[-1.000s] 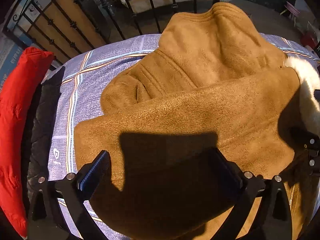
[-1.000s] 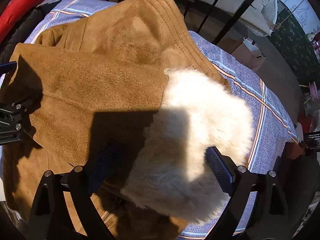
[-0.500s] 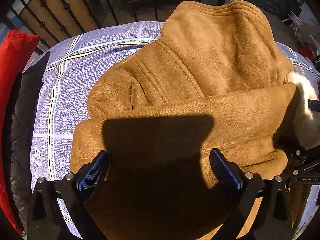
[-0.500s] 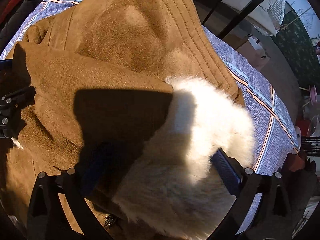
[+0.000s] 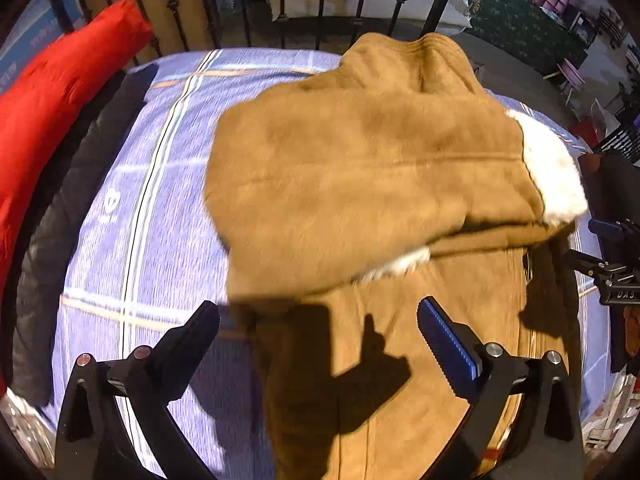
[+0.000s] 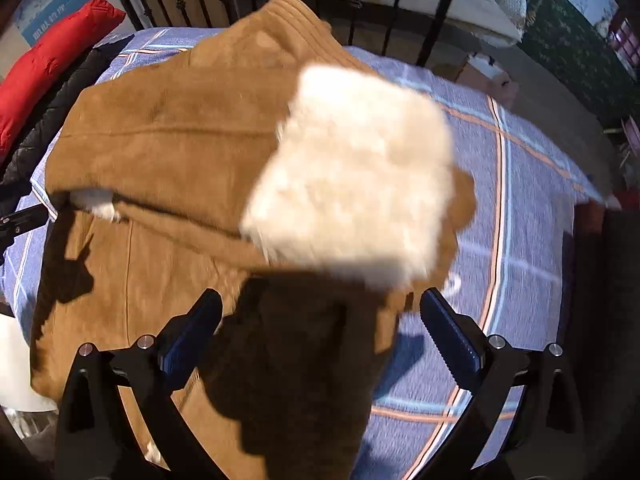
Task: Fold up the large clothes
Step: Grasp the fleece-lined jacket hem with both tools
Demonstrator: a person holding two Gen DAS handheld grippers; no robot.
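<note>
A tan suede coat (image 5: 360,184) with a white fleece collar (image 6: 352,176) lies on the bed, its upper part folded down over the lower part. My left gripper (image 5: 318,336) hangs open above the coat's near left part with nothing between its fingers. My right gripper (image 6: 320,332) is also open above the coat's near right edge, just below the fleece collar, holding nothing. The right gripper's side shows at the right edge of the left wrist view (image 5: 616,276).
The bed has a blue checked sheet (image 5: 132,208). A red padded garment (image 5: 48,100) and a black quilted one (image 5: 68,200) lie along the left side. A black iron bed rail (image 6: 360,12) stands beyond the coat, with another bed behind it.
Both grippers have pulled back toward me and up, away from the coat. The folded upper part with the fleece collar now lies farther from the fingers, and more of the sheet shows.
</note>
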